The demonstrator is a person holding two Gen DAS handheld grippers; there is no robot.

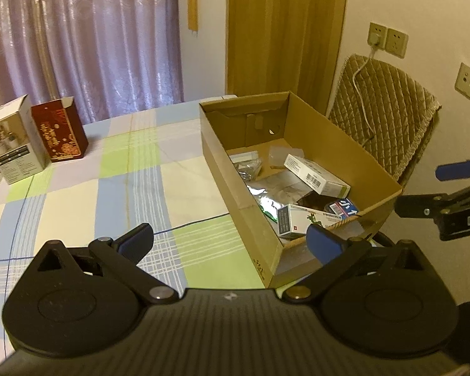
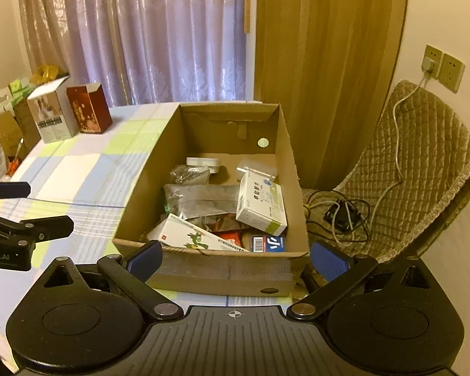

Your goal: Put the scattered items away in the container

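Both claws hover empty with jaws spread: the left claw [image 1: 230, 239] near the desk's front edge, the right claw [image 2: 236, 258] at the near wall of the cardboard box [image 2: 289, 169]. The box sits at the desk's right edge and already holds a white medicine carton [image 2: 261, 203], a silver pouch [image 2: 203, 199] and a green-printed carton [image 2: 194, 238]. The checked desk cloth [image 1: 134, 169] shows nothing loose, so the tidying appears essentially finished. Two upright boxes, one white [image 1: 11, 144] and one red [image 1: 59, 131], stand at the far left corner; whether they count is unclear. If so, carry them across the open middle and lower them past the box rim.
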